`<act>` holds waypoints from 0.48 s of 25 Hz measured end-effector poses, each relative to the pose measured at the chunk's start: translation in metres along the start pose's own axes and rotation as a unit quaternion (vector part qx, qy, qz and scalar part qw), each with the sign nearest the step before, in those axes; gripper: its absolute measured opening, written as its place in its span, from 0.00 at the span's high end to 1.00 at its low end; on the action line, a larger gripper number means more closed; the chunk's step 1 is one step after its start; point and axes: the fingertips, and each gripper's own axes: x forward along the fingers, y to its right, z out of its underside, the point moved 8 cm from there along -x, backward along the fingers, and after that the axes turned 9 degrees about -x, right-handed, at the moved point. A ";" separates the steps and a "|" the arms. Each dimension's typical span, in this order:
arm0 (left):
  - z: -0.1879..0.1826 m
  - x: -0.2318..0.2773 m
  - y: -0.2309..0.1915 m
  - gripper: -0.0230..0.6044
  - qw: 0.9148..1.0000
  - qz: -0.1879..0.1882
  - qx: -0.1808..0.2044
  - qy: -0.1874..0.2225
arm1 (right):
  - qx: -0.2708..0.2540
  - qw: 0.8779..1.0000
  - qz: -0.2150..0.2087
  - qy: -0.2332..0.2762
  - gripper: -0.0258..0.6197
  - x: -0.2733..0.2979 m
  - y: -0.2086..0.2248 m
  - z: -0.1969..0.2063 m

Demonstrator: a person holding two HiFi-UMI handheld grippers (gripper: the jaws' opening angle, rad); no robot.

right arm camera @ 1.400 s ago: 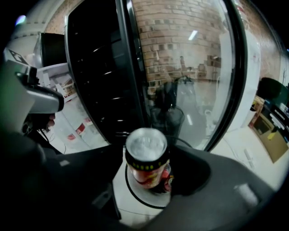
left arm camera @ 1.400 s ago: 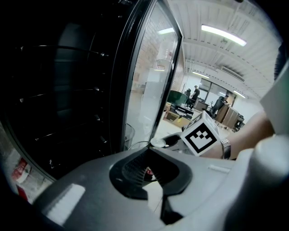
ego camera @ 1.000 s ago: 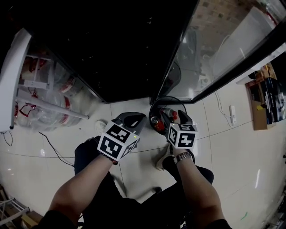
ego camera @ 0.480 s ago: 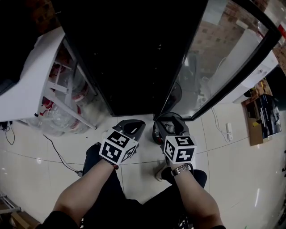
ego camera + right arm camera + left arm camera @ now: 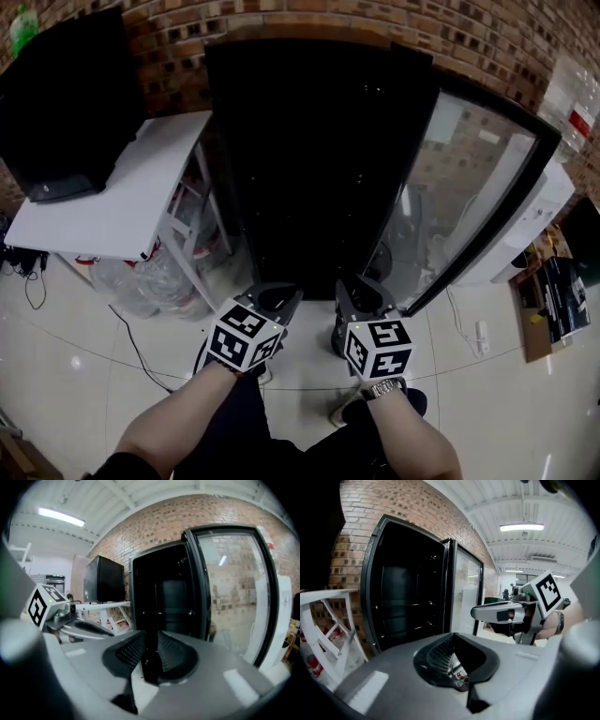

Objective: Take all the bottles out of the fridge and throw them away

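Observation:
The black fridge [image 5: 309,159] stands with its glass door [image 5: 469,197] swung out to the right. Its inside is dark and shows no bottle. Both grippers are held side by side in front of it. My left gripper [image 5: 281,298] keeps a narrow gap and holds nothing. Through that gap red and white bottles [image 5: 457,670] show in the bin below. My right gripper [image 5: 361,292] has just been closing; its ribbed pads [image 5: 129,651] stand a little apart with nothing between them. The black bin [image 5: 335,339] is mostly hidden under the right gripper.
Left of the fridge is a white table [image 5: 122,197] with a black screen [image 5: 66,103] on it and clear water jugs [image 5: 159,272] underneath. At the right are a white appliance [image 5: 534,216], a cardboard box [image 5: 553,300] and a power strip [image 5: 482,336] on the tiled floor.
Both grippers have risen from over the bin to face the fridge opening. The right jaws have narrowed from wide open. The head view has lifted from the floor to the whole fridge.

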 end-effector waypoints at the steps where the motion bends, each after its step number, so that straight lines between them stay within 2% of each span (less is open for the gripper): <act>1: -0.005 -0.006 0.002 0.96 1.000 -0.001 0.004 0.006 | -0.006 1.000 0.001 0.009 0.85 -0.004 -0.003 -0.009; 6: -0.027 -0.030 0.017 0.96 0.999 -0.002 0.022 0.039 | -0.030 0.999 0.004 0.043 0.95 -0.021 -0.015 -0.043; 12: -0.042 -0.054 0.034 0.96 0.997 -0.001 0.042 0.066 | -0.044 0.997 0.002 0.062 0.96 -0.042 -0.029 -0.061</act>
